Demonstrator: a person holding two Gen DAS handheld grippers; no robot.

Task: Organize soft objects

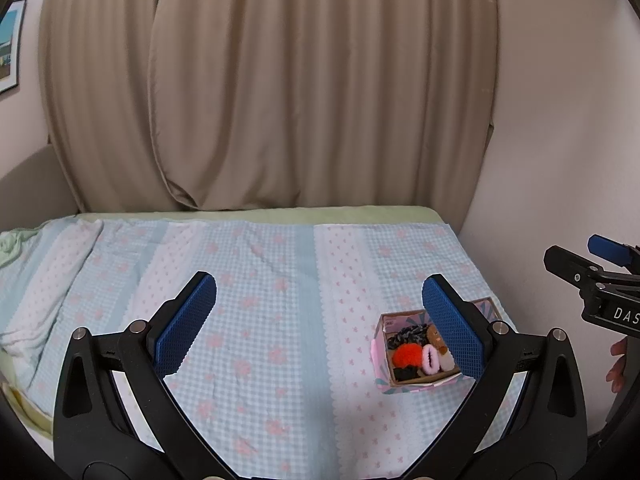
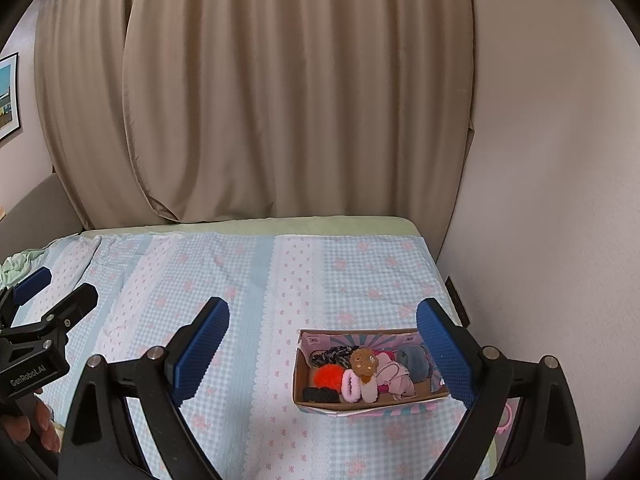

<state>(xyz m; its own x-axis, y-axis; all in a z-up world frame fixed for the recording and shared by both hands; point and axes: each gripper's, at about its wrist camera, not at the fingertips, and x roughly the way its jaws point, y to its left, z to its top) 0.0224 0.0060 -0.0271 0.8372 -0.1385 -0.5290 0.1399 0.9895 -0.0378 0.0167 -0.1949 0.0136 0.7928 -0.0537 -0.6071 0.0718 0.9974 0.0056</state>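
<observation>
Fingers of both our grippers stand wide apart with nothing between them. Our left gripper [image 1: 320,332] hovers over the middle of the bed [image 1: 256,320], blue pads facing inward; our right gripper [image 2: 324,356] hovers nearer the bed's right edge, by the wall [image 2: 540,200].

We note a small cardboard box [image 2: 298,380], printed pink and blue outside, resting on the checked floral bedspread [image 2: 248,280] near the bed's right edge. Seen from the right wrist, it lies between our right fingers, closer to the right-hand one, which covers its right end.

Contents observed in the box:
- an orange fluffy hair tie [image 2: 327,375] toward the left end;
- a black hair tie [image 2: 320,394] at the near left corner;
- a dark braided tie [image 2: 332,355] along the far wall;
- a pink fluffy tie [image 2: 351,388] beside a brown plush-faced piece [image 2: 363,362];
- grey and pale pink soft items [image 2: 412,360] toward the right end.

Beige curtains [image 1: 280,80] hang behind the bed's far edge. One framed picture [image 1: 10,44] hangs on the left wall.
</observation>
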